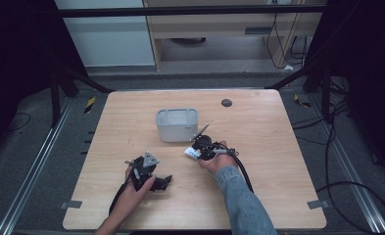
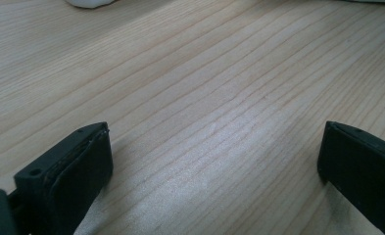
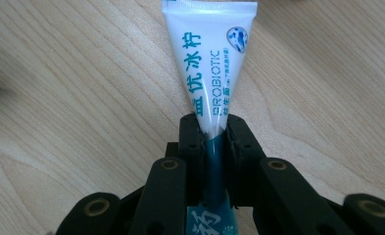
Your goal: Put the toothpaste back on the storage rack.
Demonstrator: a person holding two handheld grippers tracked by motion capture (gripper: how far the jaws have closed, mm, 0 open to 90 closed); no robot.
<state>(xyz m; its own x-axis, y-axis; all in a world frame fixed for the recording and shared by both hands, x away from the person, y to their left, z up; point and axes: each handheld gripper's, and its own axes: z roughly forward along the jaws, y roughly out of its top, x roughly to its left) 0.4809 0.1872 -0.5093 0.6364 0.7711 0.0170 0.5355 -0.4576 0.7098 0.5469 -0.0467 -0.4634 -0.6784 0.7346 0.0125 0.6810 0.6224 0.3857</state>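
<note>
A white tube [image 3: 211, 68] with teal print and the word PROBIOTIC sticks up between the jaws in the right gripper view, pinched near its teal lower part. My right gripper [image 3: 213, 131] is shut on it, just above the wooden table. From above, the tube [image 1: 192, 152] shows as a small white end at the right gripper [image 1: 201, 147], just in front of the grey bin [image 1: 177, 124]. My left gripper [image 1: 164, 183] rests low on the table at front left, jaws wide apart with bare wood between them [image 2: 214, 161].
The wooden table [image 1: 258, 127] has a small dark round disc [image 1: 226, 103] near its back edge. A black cable [image 1: 244, 171] trails from the right gripper along the sleeve. Metal rails and floor cables flank the table.
</note>
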